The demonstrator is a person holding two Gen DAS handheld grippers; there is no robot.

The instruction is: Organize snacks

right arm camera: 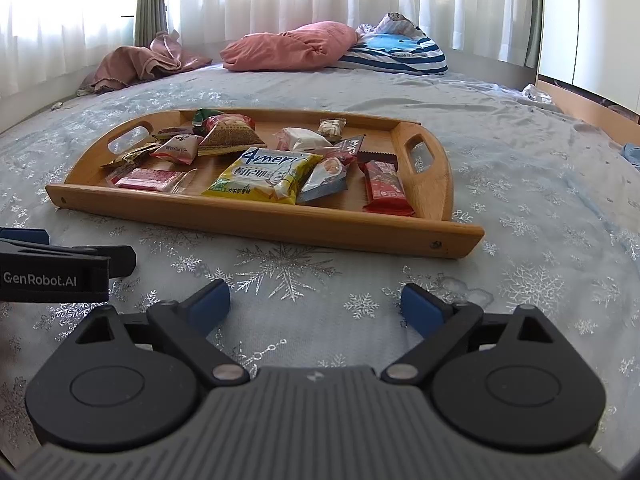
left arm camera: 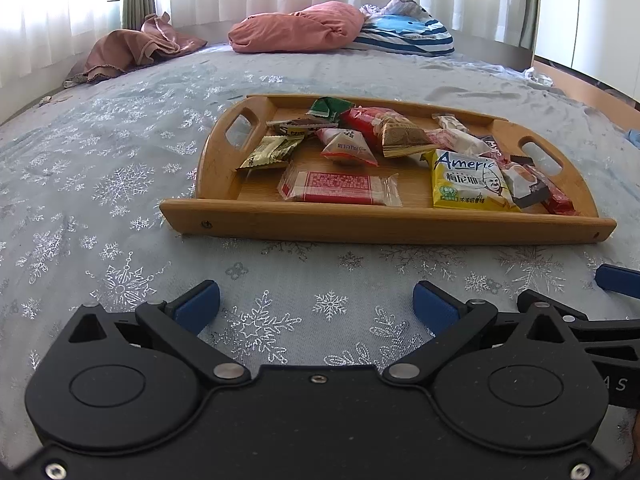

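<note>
A wooden tray with cut-out handles lies on the bed and holds several wrapped snacks. Among them are a yellow packet, a red flat packet and a red bar at the tray's right end. My left gripper hovers over the bedspread just in front of the tray, open, nothing between its blue pads. My right gripper stands likewise in front of the tray, open and empty. Each gripper shows at the edge of the other's view.
The snowflake-patterned bedspread spreads all around the tray. A pink pillow, a striped blue pillow and a crumpled brown cloth lie at the far end under white curtains.
</note>
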